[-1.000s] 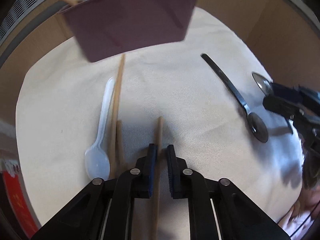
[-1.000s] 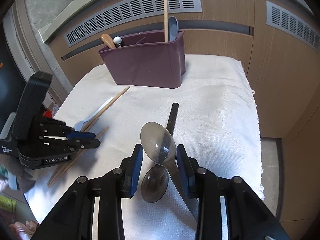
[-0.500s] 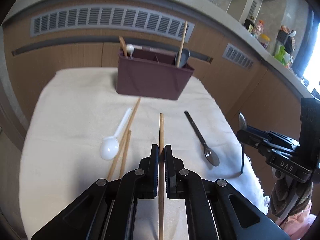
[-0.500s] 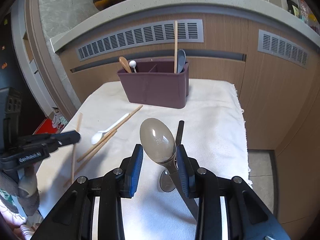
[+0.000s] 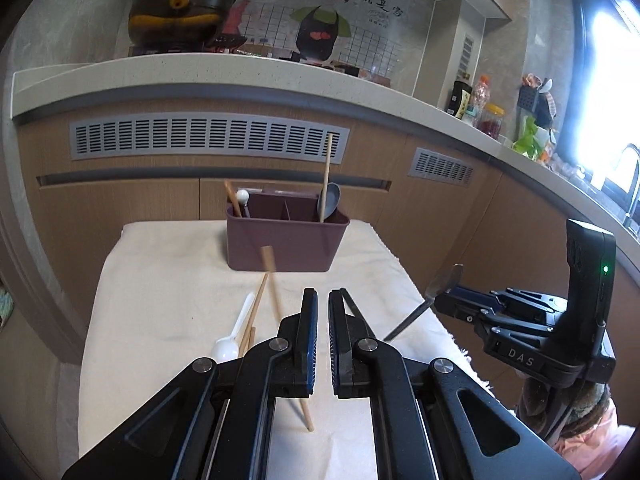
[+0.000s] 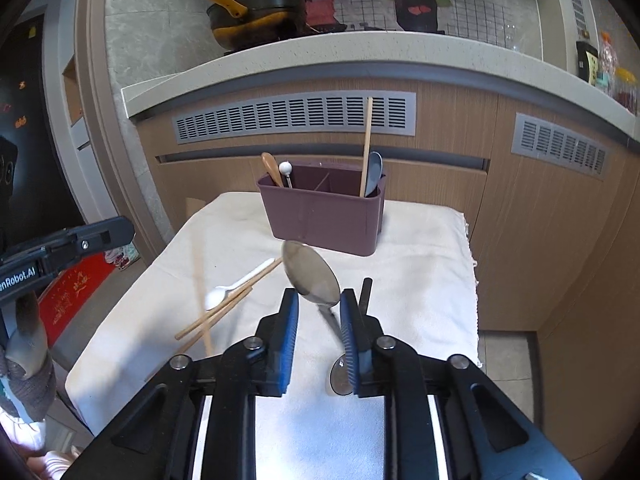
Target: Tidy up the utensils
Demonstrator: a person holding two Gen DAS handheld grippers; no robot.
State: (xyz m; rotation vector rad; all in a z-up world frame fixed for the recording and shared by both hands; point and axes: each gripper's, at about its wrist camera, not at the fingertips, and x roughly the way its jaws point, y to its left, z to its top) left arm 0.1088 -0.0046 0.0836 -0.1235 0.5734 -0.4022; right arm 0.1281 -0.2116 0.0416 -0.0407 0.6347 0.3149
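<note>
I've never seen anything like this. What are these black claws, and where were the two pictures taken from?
No robot: a person holds a clamp tool in each hand, with a camera looking along its two fingers. One picture comes from the left gripper, the other from the right gripper. The left pinches a wooden chopstick; the right's fingers are closing on a metal spoon. On the white cloth lie a plastic spoon, two chopsticks and a dark-handled spoon, before a purple caddy.
</note>
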